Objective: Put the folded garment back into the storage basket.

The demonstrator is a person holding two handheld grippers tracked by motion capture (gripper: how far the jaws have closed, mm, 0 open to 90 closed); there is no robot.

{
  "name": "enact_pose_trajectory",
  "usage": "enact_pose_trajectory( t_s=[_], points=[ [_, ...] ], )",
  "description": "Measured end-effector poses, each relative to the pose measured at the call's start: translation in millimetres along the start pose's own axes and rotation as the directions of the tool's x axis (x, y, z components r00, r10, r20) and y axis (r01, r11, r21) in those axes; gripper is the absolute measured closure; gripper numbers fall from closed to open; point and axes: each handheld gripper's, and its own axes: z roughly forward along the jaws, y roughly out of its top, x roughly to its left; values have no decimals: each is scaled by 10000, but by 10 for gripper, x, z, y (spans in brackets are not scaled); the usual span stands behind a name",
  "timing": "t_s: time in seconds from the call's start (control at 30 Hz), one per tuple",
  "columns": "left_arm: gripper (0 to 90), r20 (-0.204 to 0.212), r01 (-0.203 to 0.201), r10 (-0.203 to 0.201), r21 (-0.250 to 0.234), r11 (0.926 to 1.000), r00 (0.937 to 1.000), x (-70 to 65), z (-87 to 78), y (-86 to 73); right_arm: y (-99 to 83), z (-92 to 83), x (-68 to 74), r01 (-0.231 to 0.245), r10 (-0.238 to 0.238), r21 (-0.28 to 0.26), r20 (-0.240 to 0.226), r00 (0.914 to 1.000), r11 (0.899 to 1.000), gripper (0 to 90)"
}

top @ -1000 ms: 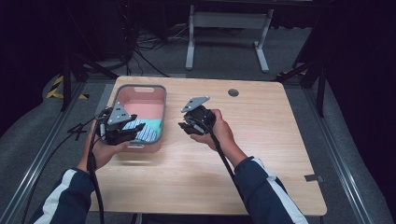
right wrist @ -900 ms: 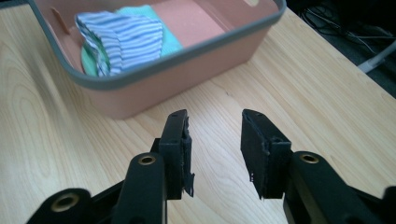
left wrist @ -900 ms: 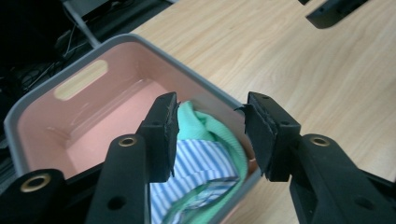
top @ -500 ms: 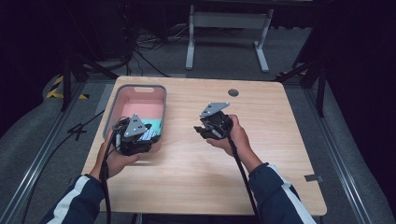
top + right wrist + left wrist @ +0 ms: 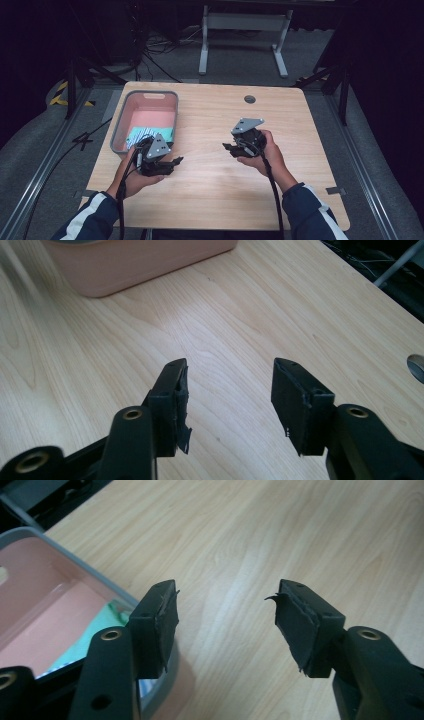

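Careful: both your left tool and right tool have just been opening, empty; drifting left could knock the bin holding the folded cloth off the desk.

A tub stands on the far left part of the table, with a folded cloth in its near end. The left gripper is just near-right of the tub; the right gripper is further right, well apart from it
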Motion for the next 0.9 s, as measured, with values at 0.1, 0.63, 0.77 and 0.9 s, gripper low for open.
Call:
enact_pose_trajectory(
  t_s=[0.1,0.63,0.77,0.9],
  points=[
    [380,143,-128,128,46,9999,9998,-51,39,-5,-84,-38,-12,82,-82,6,89,9999,10000,458],
    [249,843,-862,810,607,9944,9931,-329,323,-84,-556,-167,-42,185,-219,494,688,9974,9986,334],
    [220,1074,-960,878,733,9927,9903,-379,396,-132,-702,-182,-55,124,-170,663,697,9974,9977,323],
    [203,1378,-816,705,764,9937,9879,-414,446,-183,-847,-211,-63,134,-182,623,773,9968,9980,312]
  ],
)
